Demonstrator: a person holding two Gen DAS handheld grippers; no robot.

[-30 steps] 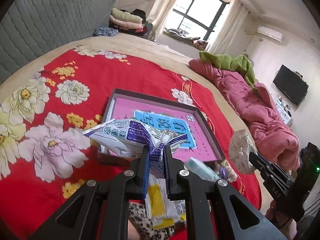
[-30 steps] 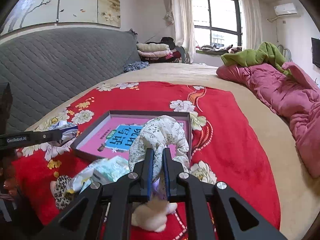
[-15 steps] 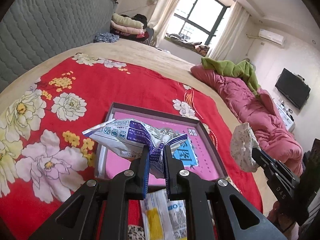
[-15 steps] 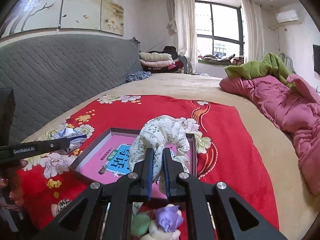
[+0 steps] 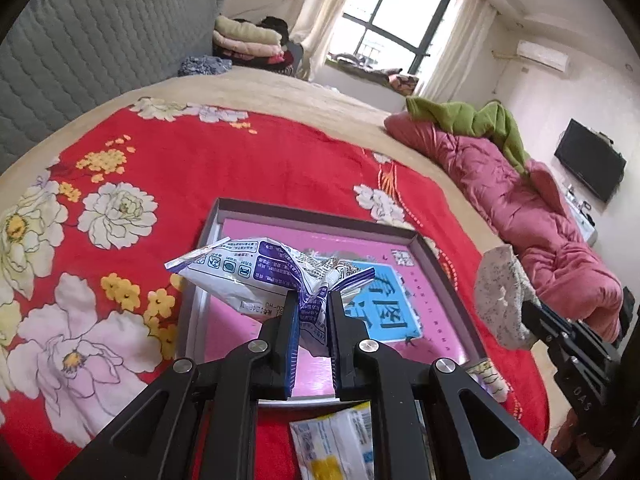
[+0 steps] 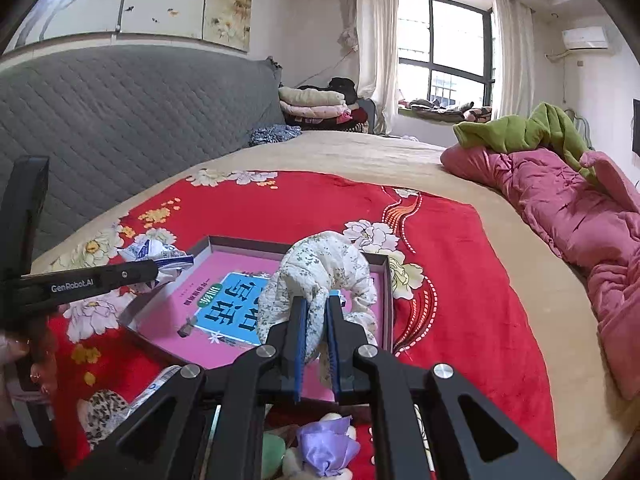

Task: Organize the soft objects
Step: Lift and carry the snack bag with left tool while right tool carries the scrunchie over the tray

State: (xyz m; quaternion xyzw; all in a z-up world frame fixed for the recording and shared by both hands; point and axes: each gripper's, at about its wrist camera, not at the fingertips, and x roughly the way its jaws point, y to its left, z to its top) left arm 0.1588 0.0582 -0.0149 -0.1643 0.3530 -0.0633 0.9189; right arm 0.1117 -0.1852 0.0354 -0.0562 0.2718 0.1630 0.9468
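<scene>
Fingers of the left gripper (image 5: 312, 304) clamp a crumpled white-and-purple plastic packet (image 5: 256, 276) above the shallow pink-bottomed cardboard box (image 5: 320, 216); the right gripper (image 6: 316, 308) clamps a floral white fabric bundle (image 6: 324, 264) over that box too.

Probably home bedroom, bed (image 6: 360, 160), headboard (image 6: 140, 112), television (image 5: 588, 164)

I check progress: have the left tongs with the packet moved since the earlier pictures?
Yes. The left tongs with the packet have moved forward, now above the pink box.

Daylit bedroom: grey quilted headboard (image 6: 120, 120), curtained window (image 6: 444, 64), wall television (image 5: 590, 166).
</scene>
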